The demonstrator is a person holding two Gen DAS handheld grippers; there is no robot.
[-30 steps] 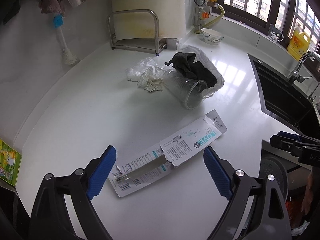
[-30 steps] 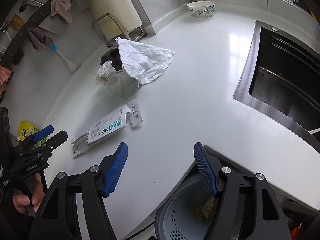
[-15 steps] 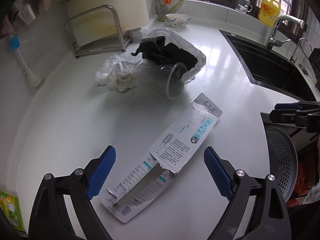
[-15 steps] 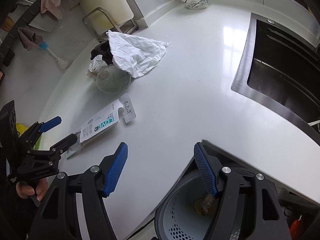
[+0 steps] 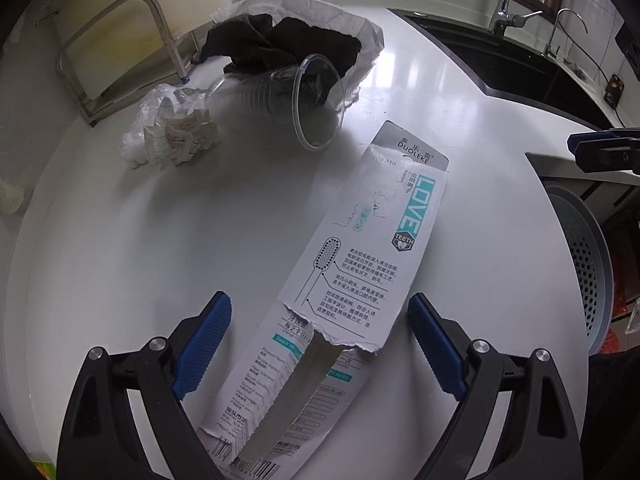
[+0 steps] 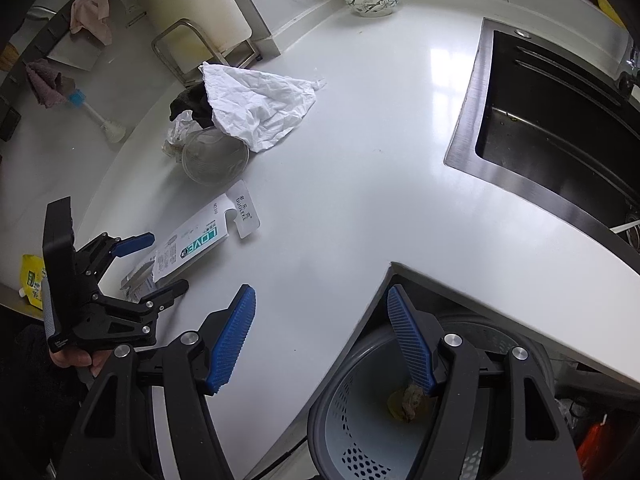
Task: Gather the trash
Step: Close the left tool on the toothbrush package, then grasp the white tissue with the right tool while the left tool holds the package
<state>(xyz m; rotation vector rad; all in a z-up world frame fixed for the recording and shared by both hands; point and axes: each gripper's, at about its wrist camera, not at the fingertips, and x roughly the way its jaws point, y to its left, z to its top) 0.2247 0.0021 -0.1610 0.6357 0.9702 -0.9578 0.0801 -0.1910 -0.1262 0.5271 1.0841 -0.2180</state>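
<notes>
1. Torn toothbrush card point(image 5: 352, 272) lies flat on the white counter point(image 5: 120, 248), near its front edge, torn end toward the left gripper point(image 5: 320, 344).
2. L gripper: fingers point(image 5: 202, 346) spread wide, one on each side of the card's torn end, nothing grasped. Whether the pads touch the counter can't be told.
3. R wrist view shows the same card point(image 6: 192, 246) w/ the L gripper point(image 6: 158, 262) straddling its near end.
4. R gripper point(image 6: 320, 340): fingers point(image 6: 232, 340) released, holding nothing, over the counter's front corner and above the bin point(image 6: 348, 400).
5. Bin sits below the counter edge, perforated wall, a brownish crumpled scrap point(image 6: 408, 400) at its bottom.
6. Behind the card: clear plastic cup point(image 5: 296, 100) on its side, mouth toward the card, just apart from it.
7. Black cloth point(image 5: 280, 46) lies behind the cup, against white crumpled paper point(image 5: 320, 12); in the R view the paper point(image 6: 256, 108) drapes over the cloth.
8. Crumpled wrapper wad point(image 5: 172, 132) just beside the cup's base, toward the counter's left edge.
9. Metal rack point(image 5: 116, 60) at the back wall, behind the pile.
10. Sink point(image 6: 560, 120) set into the counter's right side; patterned bowl point(image 6: 370, 0) at the back edge.
</notes>
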